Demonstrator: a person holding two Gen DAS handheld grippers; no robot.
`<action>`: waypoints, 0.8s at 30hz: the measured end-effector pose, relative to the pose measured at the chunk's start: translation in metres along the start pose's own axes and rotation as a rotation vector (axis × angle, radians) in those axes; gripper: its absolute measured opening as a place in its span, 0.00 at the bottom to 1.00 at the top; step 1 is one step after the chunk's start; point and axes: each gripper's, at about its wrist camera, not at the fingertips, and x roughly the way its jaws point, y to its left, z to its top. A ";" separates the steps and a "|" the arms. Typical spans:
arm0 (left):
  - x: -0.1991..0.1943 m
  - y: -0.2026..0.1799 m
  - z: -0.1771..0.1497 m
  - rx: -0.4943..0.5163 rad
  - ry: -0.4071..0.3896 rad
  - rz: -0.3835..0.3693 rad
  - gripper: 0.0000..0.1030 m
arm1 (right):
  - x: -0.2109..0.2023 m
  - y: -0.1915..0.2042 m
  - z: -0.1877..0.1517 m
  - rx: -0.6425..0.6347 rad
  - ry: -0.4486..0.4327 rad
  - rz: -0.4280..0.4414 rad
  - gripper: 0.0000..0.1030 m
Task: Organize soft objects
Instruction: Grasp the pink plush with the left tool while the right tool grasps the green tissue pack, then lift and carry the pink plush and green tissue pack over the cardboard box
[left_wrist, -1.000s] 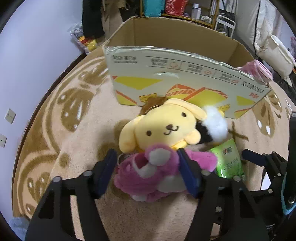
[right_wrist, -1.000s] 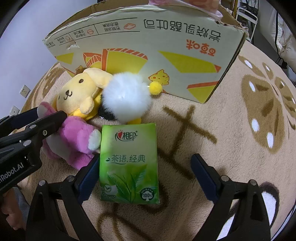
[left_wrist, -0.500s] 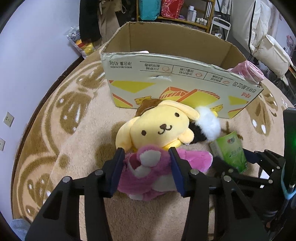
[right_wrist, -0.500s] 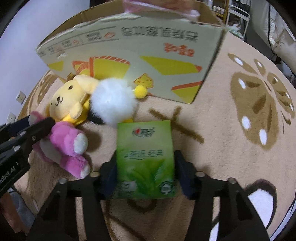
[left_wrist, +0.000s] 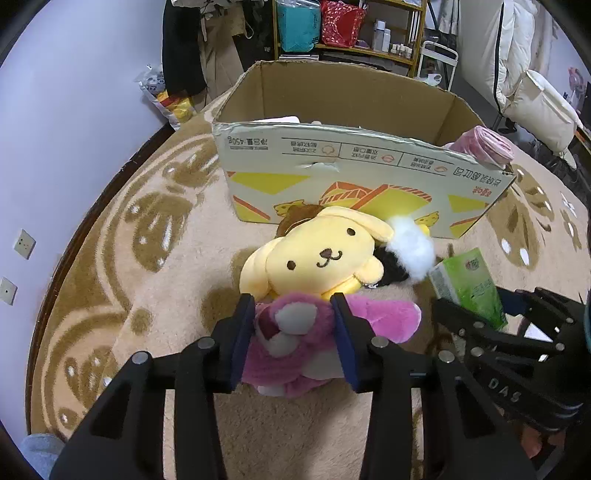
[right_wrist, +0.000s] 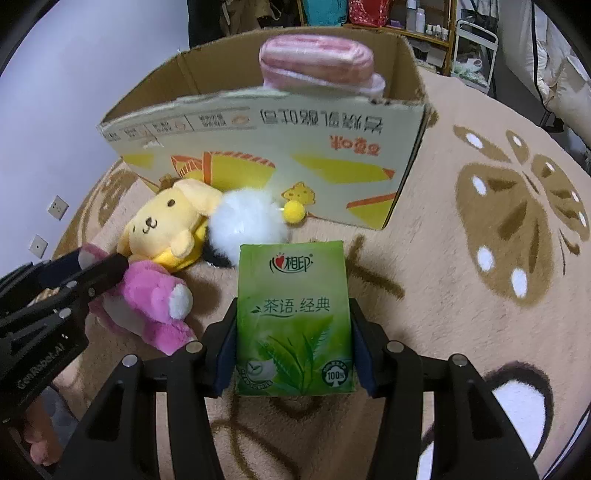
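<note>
my left gripper is clamped on the pink plush bear, its blue pads pressing into the fur on both sides of the toy's upper body; the bear lies on the beige patterned rug, just in front of the yellow dog plush, which it touches. from the right wrist view i see that same left gripper coming in from the left edge, pinching the bear

my right gripper grips the green tissue pack, one pad flat against each long side, the pack facing up at the camera with its far end pointing toward the box. in the left wrist view the pack stands tilted, its upper end raised off the rug

a white fluffy pompom toy with a small yellow ball sits beside the yellow dog, close to the front wall of the open cardboard box. a rolled pink towel rests on the box's right front corner, poking above the rim. a shelf with bottles stands behind the box
</note>
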 end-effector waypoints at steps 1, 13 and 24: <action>-0.001 0.000 0.000 0.000 -0.005 0.006 0.38 | -0.002 -0.001 0.002 0.002 -0.005 0.001 0.54; -0.029 0.010 0.001 -0.028 -0.096 0.030 0.37 | -0.042 -0.012 0.006 0.008 -0.112 -0.013 0.54; -0.063 0.019 0.010 -0.040 -0.214 0.065 0.37 | -0.077 -0.006 0.015 0.015 -0.236 -0.009 0.54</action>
